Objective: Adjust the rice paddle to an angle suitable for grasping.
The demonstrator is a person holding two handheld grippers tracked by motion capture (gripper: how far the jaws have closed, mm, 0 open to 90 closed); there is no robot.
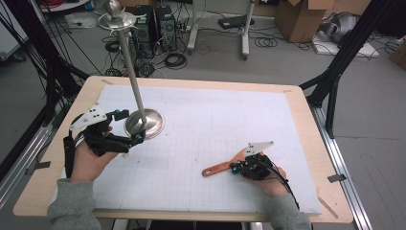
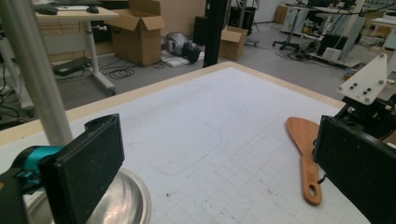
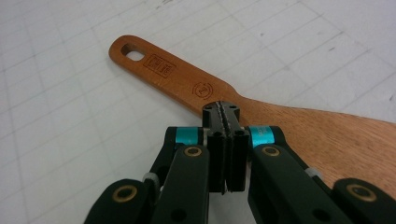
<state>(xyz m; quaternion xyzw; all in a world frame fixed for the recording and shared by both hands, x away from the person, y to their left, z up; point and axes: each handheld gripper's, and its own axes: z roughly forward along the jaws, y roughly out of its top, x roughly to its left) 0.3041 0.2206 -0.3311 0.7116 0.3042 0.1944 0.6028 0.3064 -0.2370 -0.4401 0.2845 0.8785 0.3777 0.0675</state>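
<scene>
On the surface: a white gridded mat (image 1: 201,129) is spread over the wooden surface (image 1: 306,124).
Spatula: a wooden spatula (image 1: 221,167) is seen lying flat on the mat, front right, its holed handle end pointing left in the high view.
Right gripper (image 3: 225,114): its fingers are pressed together with nothing between them, tips set down on the spatula's neck where handle widens into blade.
Left gripper (image 1: 128,127): fingers (image 2: 88,163) are spread wide, nothing clamped; the metal stand is seen just beside one finger.
Stand: a metal stand (image 1: 144,123) is planted at the mat's left, round base flat, thin pole leaning up to a dish on top.
Gap: the stand and the spatula are well apart.
</scene>
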